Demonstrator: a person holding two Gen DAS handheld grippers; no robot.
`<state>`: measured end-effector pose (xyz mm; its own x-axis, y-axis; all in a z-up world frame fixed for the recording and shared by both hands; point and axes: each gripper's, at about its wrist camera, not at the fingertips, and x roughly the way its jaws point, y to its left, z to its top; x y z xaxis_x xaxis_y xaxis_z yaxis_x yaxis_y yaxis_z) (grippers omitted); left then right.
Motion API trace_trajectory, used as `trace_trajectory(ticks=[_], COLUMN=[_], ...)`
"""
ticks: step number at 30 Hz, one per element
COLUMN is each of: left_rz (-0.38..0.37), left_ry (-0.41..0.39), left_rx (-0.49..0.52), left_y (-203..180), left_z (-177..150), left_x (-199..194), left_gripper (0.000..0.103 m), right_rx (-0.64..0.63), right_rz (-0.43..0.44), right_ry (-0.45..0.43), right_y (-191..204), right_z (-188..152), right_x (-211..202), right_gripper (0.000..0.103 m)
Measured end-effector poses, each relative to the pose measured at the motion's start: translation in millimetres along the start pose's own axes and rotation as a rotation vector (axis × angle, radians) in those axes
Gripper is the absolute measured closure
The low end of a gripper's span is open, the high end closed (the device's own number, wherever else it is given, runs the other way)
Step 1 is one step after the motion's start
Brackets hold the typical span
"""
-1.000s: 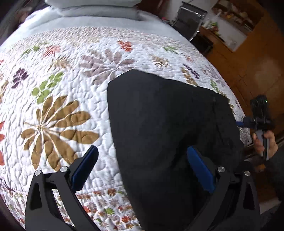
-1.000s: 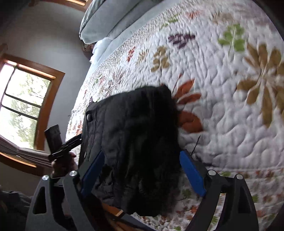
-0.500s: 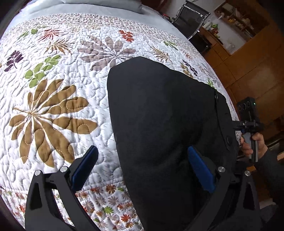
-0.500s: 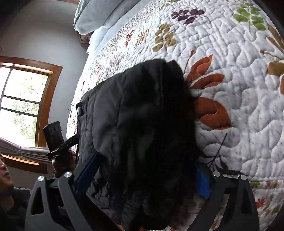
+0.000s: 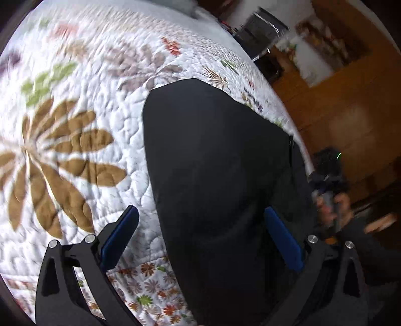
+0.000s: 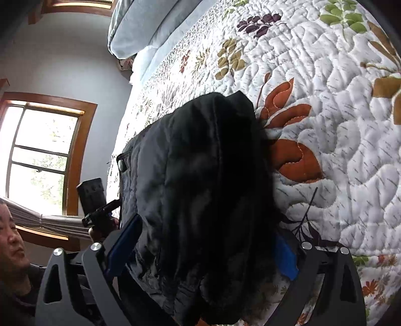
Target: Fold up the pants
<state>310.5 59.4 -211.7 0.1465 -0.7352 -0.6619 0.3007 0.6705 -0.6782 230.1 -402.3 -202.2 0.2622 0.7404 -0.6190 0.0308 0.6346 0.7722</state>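
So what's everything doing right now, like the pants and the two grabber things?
Pants: black, lying on the bed, folded over, fuzzy lining showing on top in the right wrist view.
Left gripper: open, fingers wide, one over the quilt, one over the pants.
Right gripper: open, pants lying between its fingers.
Quilt: spread flat on the bed.
Pillow: at the head of the bed.

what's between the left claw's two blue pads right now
In the left wrist view, the black pants and a strip of the floral quilt lie between the open left claw's pads.
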Motion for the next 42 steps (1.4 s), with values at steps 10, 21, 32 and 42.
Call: trace_trajectory(ticks=[10,21,32,42], left_rz=[-0.184,-0.188,-0.150,-0.160], left_ry=[0.034,0.168,0.192,0.146], left_rx=[-0.227,-0.206,-0.203,-0.187], left_y=[40,11,0,-9], left_z=[11,6,20,28], left_x=[-8,35,52,48], left_gripper=[0.003,0.003,0.022,0.063], right_rx=[0.032,0.053,-0.006,-0.082], right_rz=[0.113,0.173,0.170,0.178], right_ry=[-0.042,0.017,0.101,0.085], right_y=[-19,-33,-19,0], right_z=[-1,-2,3,-2], right_x=[-28,-20,1,-7], right_gripper=[0.007,0.008,0.018,0.072])
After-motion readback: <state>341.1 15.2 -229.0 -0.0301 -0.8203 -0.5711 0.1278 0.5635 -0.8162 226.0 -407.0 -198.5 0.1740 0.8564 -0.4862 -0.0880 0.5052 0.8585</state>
